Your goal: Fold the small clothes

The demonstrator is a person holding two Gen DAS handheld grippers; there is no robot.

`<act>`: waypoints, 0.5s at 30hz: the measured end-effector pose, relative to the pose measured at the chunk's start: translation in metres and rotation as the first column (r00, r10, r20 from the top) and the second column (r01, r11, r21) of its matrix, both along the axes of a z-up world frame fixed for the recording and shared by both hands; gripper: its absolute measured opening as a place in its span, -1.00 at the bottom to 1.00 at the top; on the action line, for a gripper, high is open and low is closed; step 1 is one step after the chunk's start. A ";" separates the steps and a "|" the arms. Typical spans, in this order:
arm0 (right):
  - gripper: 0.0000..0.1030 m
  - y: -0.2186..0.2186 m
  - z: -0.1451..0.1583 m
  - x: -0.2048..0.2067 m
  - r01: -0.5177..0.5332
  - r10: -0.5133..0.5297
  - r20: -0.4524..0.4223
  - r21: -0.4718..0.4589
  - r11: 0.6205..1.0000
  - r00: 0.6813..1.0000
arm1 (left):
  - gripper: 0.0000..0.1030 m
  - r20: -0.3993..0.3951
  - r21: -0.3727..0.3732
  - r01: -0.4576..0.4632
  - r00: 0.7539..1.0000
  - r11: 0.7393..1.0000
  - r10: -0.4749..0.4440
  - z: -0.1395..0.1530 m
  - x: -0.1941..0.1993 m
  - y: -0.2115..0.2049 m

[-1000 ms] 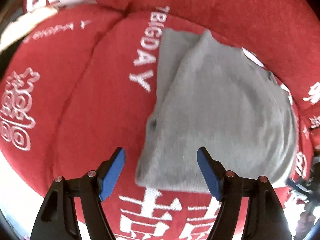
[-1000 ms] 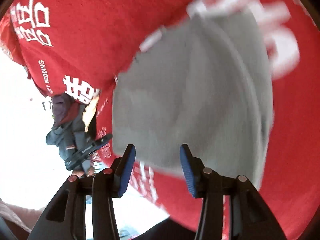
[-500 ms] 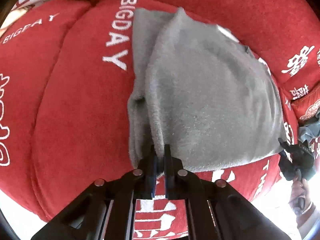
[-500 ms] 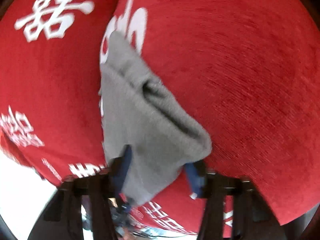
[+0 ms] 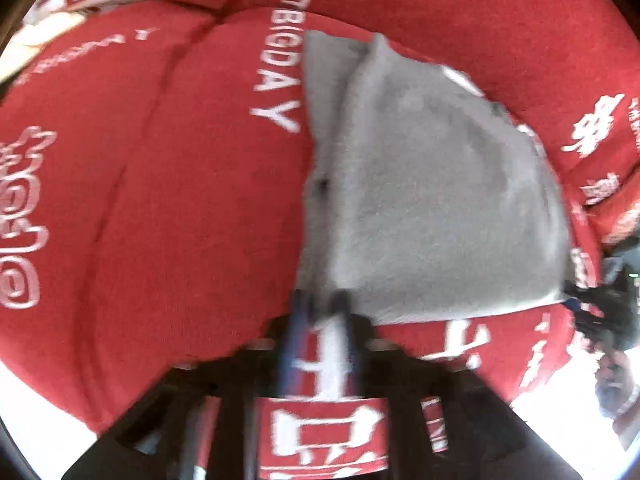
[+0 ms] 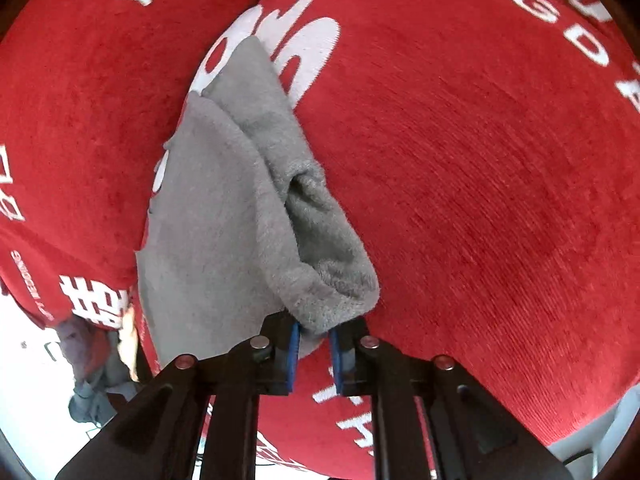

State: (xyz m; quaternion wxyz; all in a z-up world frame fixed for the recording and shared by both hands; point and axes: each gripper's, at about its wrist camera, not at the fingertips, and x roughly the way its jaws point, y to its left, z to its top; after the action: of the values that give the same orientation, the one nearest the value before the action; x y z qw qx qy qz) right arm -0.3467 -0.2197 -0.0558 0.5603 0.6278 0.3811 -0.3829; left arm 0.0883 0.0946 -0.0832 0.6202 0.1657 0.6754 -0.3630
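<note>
A grey fleece garment [image 5: 432,200] lies partly folded on a red sofa cover [image 5: 160,200] with white lettering. My left gripper [image 5: 320,304] is at the garment's near left corner, its blue pads a small gap apart; the view is blurred and I cannot tell whether cloth is between them. In the right wrist view the garment [image 6: 224,216] shows as a thick folded bundle. My right gripper [image 6: 314,332] is shut on its near corner, the cloth bunched between the blue pads.
The red cover [image 6: 480,160] wraps rounded sofa cushions on all sides. A dark heap of other clothes [image 6: 92,380] lies low at the left on a white floor. Another gripper [image 5: 600,312] shows at the garment's right corner.
My left gripper's pads, pinched tight on the garment's edge half a second ago, now stand slightly apart, and the view is motion-blurred. My right gripper has closed onto the garment's corner.
</note>
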 end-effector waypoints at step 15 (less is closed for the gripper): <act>0.25 0.107 -0.041 0.173 -0.270 0.172 0.356 0.246 0.931 0.919 | 0.45 0.039 0.053 -0.140 0.990 0.989 0.138 0.012 0.012 0.046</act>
State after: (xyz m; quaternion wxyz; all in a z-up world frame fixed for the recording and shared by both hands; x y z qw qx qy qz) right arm -0.1741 -0.1125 -0.0969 0.5575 0.7105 0.4036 -0.1466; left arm 0.1007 0.1409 -0.0709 0.6510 0.1418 0.6840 -0.2970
